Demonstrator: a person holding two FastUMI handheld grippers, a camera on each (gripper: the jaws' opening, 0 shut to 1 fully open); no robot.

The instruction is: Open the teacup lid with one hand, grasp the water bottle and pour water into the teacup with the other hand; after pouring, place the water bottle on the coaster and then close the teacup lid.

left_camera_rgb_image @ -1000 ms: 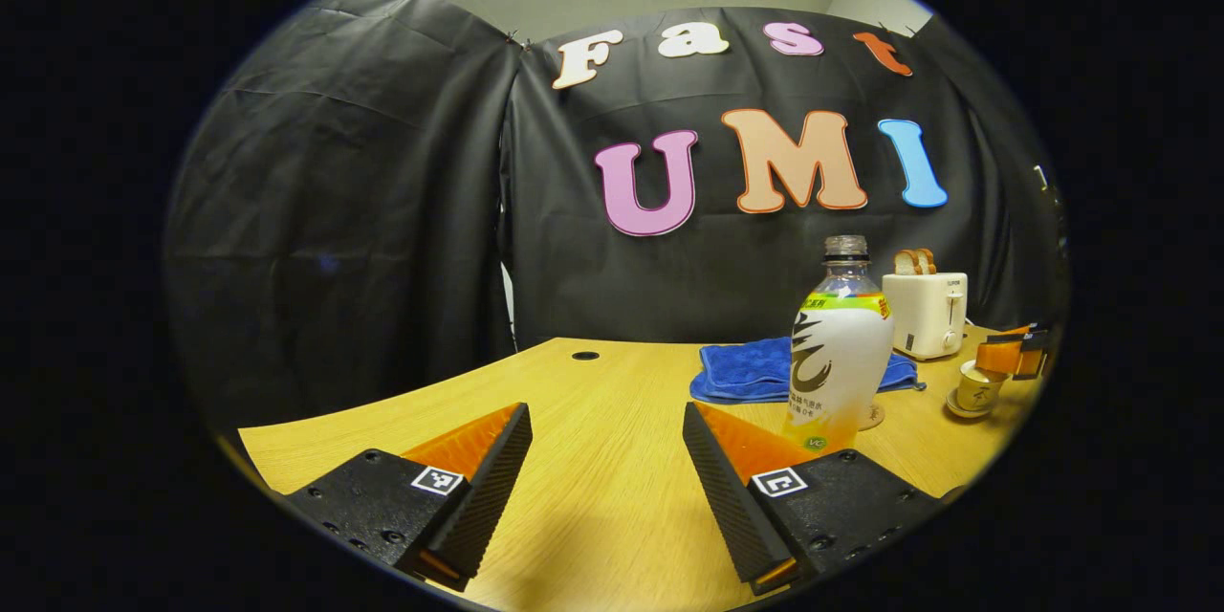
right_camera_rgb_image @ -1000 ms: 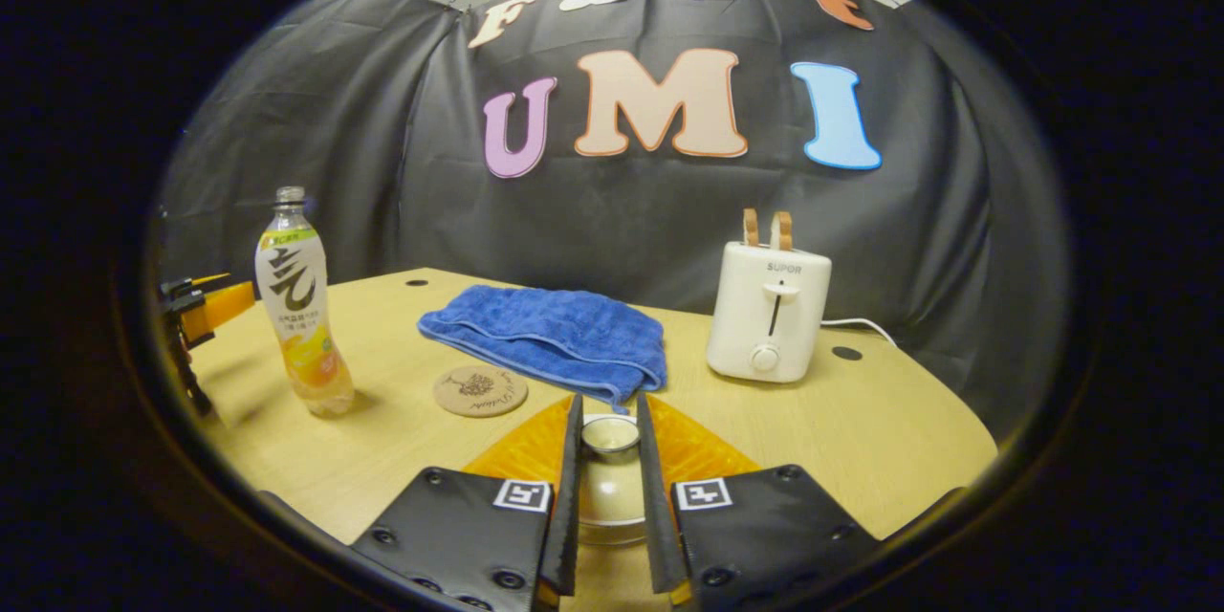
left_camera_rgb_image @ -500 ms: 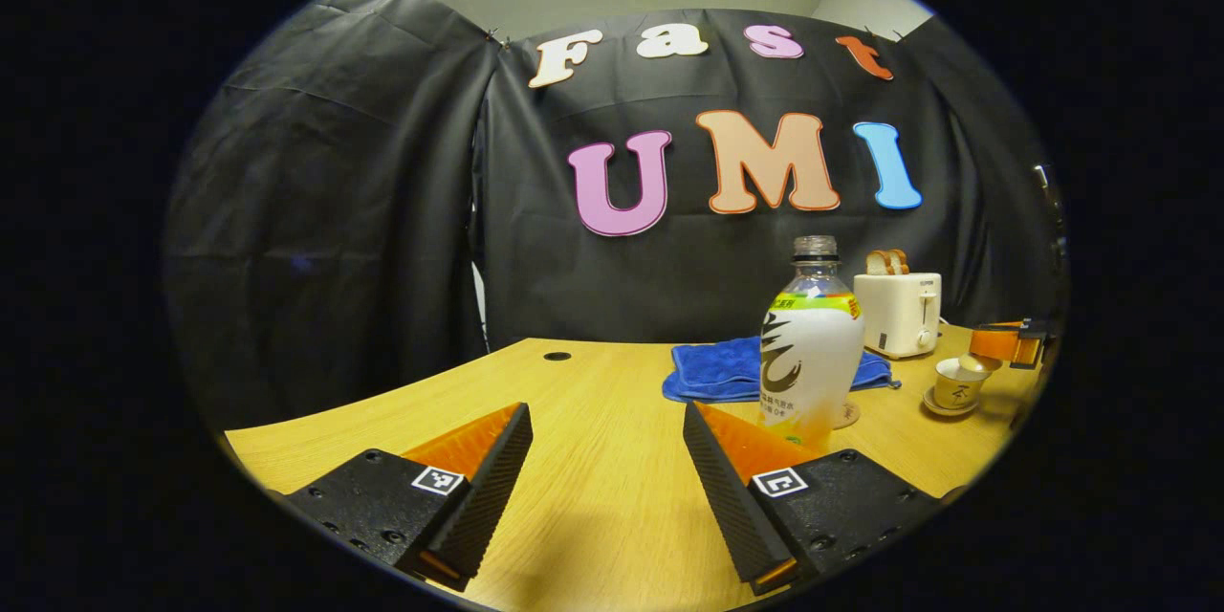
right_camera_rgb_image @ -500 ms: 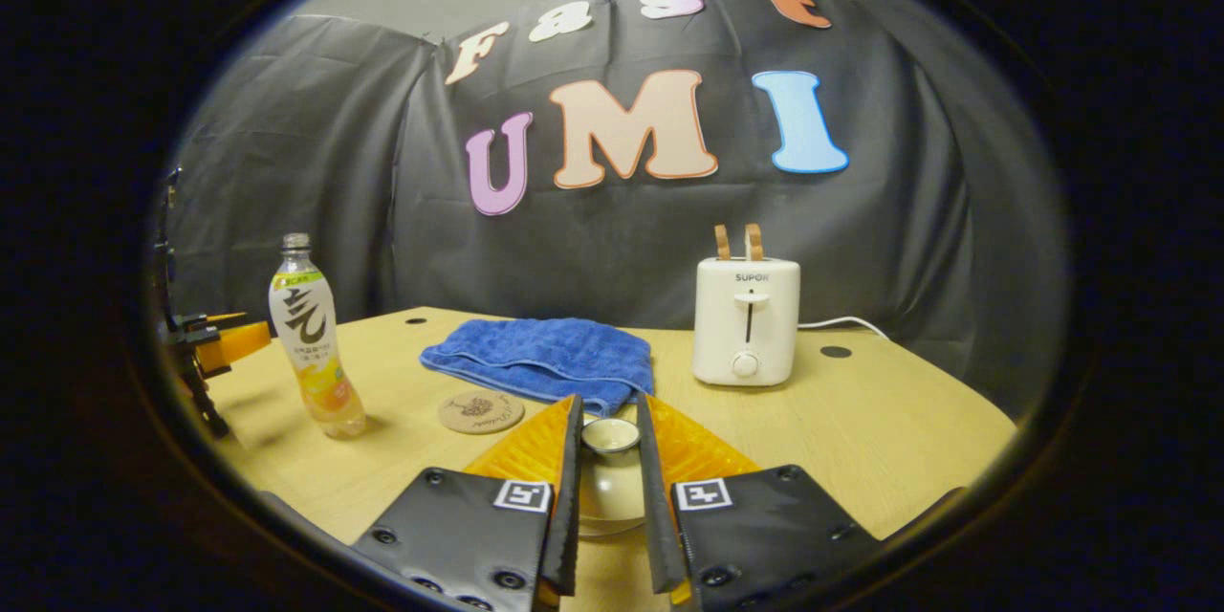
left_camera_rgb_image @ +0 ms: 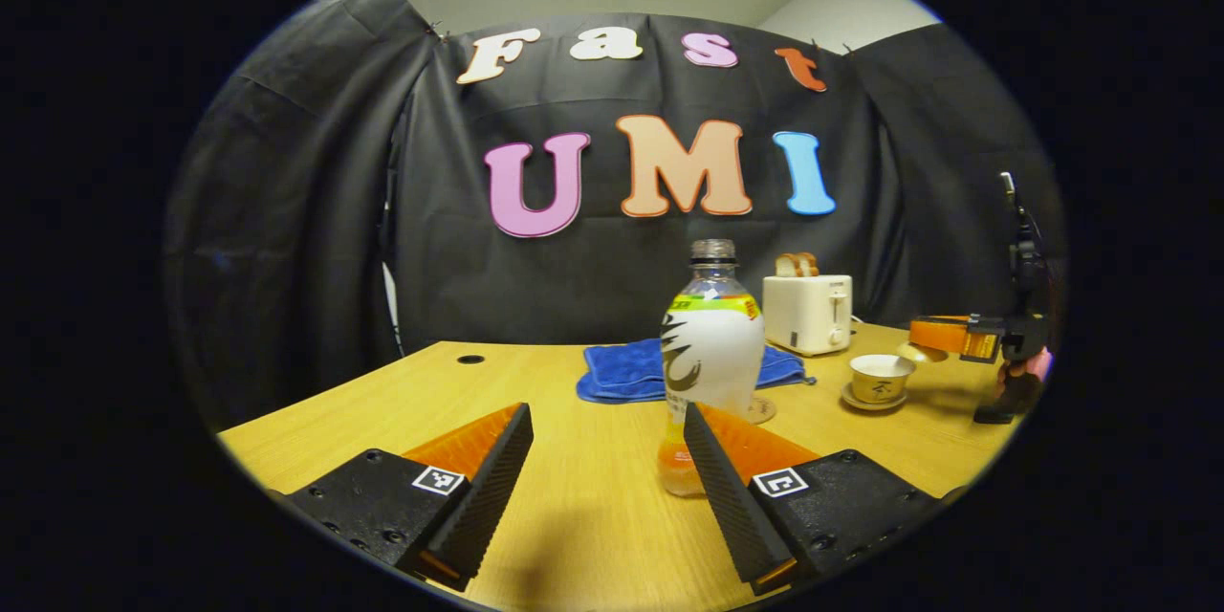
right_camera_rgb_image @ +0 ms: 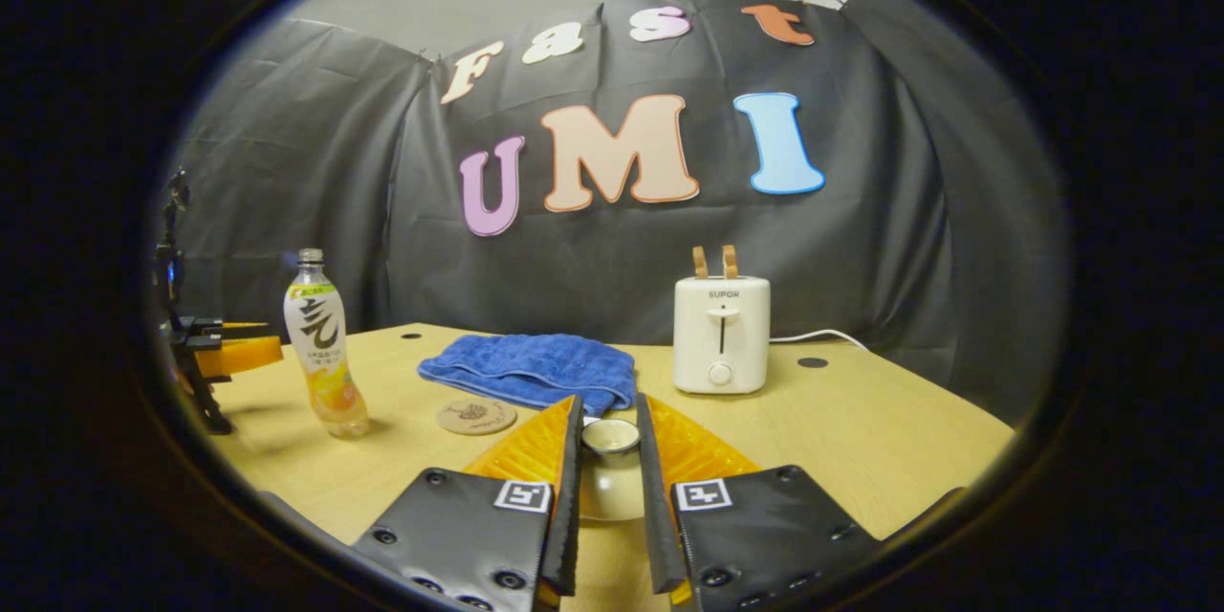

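Right gripper (right_camera_rgb_image: 608, 488) pinches the teacup lid (right_camera_rgb_image: 610, 437) between both fingers, held above the table (right_camera_rgb_image: 861, 421). In the left gripper view the same lid (left_camera_rgb_image: 923, 353) hangs just right of the open teacup (left_camera_rgb_image: 881, 378), which sits on its saucer. Left gripper (left_camera_rgb_image: 607, 478) is spread wide and empty, low over the table. Water bottle (left_camera_rgb_image: 711, 359) stands upright — its base partly behind that gripper's right finger, not between the two. Coaster (right_camera_rgb_image: 476, 417) lies bare beside the blue towel (right_camera_rgb_image: 532, 368); toaster (right_camera_rgb_image: 720, 333) stands behind.

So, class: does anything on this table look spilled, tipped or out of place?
Nothing spilled or tipped. The water bottle stands upright, uncapped; the teacup sits open on its saucer, its lid held in the right tongs.
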